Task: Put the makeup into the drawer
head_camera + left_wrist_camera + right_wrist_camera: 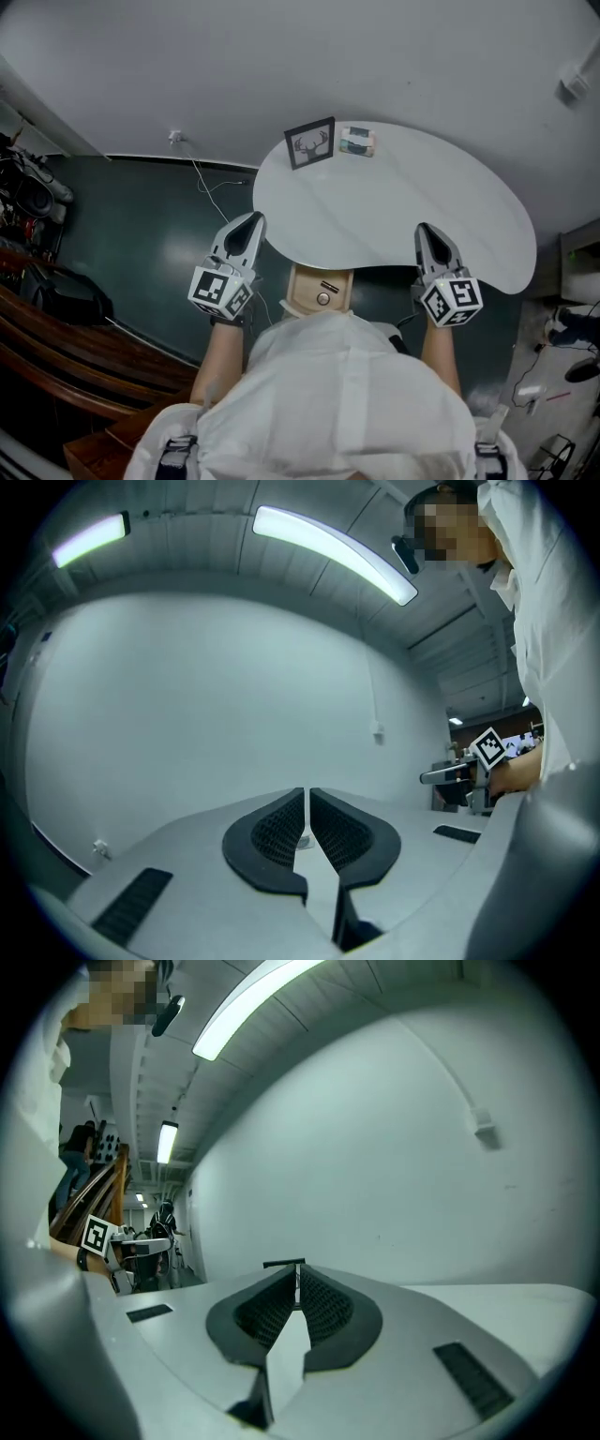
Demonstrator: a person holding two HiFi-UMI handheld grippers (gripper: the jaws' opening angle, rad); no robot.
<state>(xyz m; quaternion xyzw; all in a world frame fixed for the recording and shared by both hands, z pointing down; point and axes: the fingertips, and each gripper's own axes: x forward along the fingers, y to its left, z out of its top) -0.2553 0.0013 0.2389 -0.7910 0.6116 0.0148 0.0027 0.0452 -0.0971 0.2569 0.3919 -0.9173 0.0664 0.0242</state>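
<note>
left gripper (pixel 249 225), right gripper (pixel 427 234) both clenched, empty. makeup (pixel 357 141) looks light, rigid; pinch across its sides.

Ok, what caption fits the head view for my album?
Left gripper and right gripper, both shut and empty, at the white table; small box by the picture frame.

White top, dark green floor, grey tools.
My left gripper (pixel 253 221) and right gripper (pixel 424 229): grey, black mesh-patterned pads, black-and-white square-marker cubes. Table (pixel 422 206) white. At its 11 o'clock, a black-framed picture (pixel 310 143) with an antler drawing and a green-and-white small box (pixel 357 141). Drawer (pixel 319 289) at 6, pale tan. Floor (pixel 141 244) dark green.
</note>
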